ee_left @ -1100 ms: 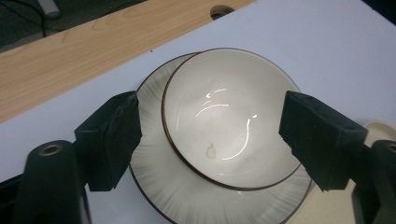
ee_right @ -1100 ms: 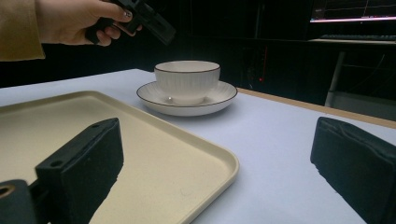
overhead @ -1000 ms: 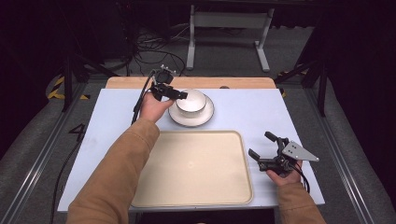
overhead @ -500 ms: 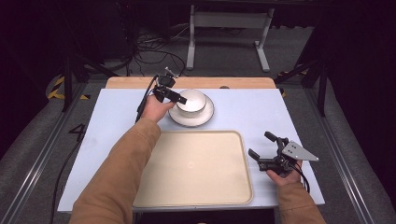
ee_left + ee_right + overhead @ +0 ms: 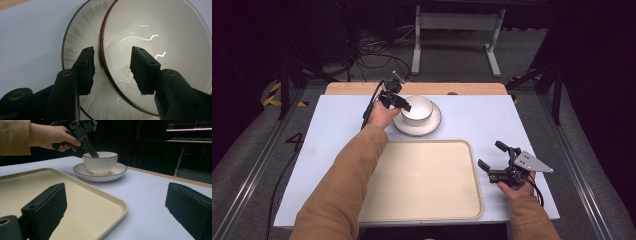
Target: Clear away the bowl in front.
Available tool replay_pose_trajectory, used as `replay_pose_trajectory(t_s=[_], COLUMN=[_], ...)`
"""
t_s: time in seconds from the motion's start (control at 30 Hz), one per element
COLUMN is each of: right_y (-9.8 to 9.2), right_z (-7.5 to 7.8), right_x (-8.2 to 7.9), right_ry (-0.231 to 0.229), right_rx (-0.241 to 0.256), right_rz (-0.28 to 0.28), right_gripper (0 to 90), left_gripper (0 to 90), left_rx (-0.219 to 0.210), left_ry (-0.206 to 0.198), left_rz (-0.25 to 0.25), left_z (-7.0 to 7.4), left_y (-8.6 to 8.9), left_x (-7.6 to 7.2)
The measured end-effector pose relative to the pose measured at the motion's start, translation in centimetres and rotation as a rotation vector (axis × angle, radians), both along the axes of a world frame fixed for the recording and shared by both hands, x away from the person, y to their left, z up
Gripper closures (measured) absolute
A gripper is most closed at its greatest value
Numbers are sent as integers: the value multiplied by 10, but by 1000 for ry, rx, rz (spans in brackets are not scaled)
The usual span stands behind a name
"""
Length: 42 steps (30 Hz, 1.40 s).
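Your left gripper [image 5: 404, 106] sits upper centre-left of the high view, at the near-left rim of the white ribbed ceramic bowl [image 5: 418, 108]. In the left gripper view its jaws stand apart, one pad outside the wall, the other inside, straddling the brown-edged rim. Can't tell whether the pads touch it, so no grip confirmed.

The bowl stands upright on a white dark-rimmed saucer [image 5: 432, 127], upper centre of the frame, just beyond the far edge of the cream rectangular plastic tray [image 5: 422, 180]. The tray fills the lower centre and lies flat.

Surface: pale blue matte tabletop [image 5: 337, 125], with a light wooden strip [image 5: 357, 88] along its far edge.

Your right gripper [image 5: 491, 157] is lower right in the high view, just off the tray's right edge, low over the table, jaws wide apart and holding nothing.

Room: dark surround, grey carpet floor [image 5: 257, 150], black cables [image 5: 372, 55] upper left, grey metal stand [image 5: 457, 22] top centre, yellow-black hazard tape [image 5: 274, 95] at left.
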State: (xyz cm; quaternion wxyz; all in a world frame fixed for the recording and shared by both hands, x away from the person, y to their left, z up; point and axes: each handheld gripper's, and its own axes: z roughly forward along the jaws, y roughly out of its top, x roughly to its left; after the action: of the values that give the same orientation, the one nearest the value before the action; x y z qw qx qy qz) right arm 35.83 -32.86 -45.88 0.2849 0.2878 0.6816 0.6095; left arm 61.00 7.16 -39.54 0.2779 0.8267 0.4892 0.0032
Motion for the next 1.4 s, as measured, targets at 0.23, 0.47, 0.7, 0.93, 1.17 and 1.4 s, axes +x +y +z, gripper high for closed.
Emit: replay_pose_trajectory(t_s=[0.23,0.47,0.7,0.93,1.17,1.4], right_y=[0,0,0,0,0,0], right_z=[0,0,0,0,0,0], right_x=[0,0,0,0,0,0], right_ry=[1,-1,-1,-1,0,-1], right_rx=[0,-1,-2,-2,-2,-2], right_rz=[-1,2,1,1,-1,-1], right_gripper=[46,48,51,51,53,53], left_gripper=[679,827,833,832,830,829], left_rx=[53,57,77,64,89,78], left_ry=[2,-20,-27,-27,-33,-45], left_rz=[38,48,68,86,67,53], left_z=[-7,-6,-3,1,9,27], left_y=[-4,-7,-10,-9,-9,-9], left_x=[3,2,0,-1,-4,-9])
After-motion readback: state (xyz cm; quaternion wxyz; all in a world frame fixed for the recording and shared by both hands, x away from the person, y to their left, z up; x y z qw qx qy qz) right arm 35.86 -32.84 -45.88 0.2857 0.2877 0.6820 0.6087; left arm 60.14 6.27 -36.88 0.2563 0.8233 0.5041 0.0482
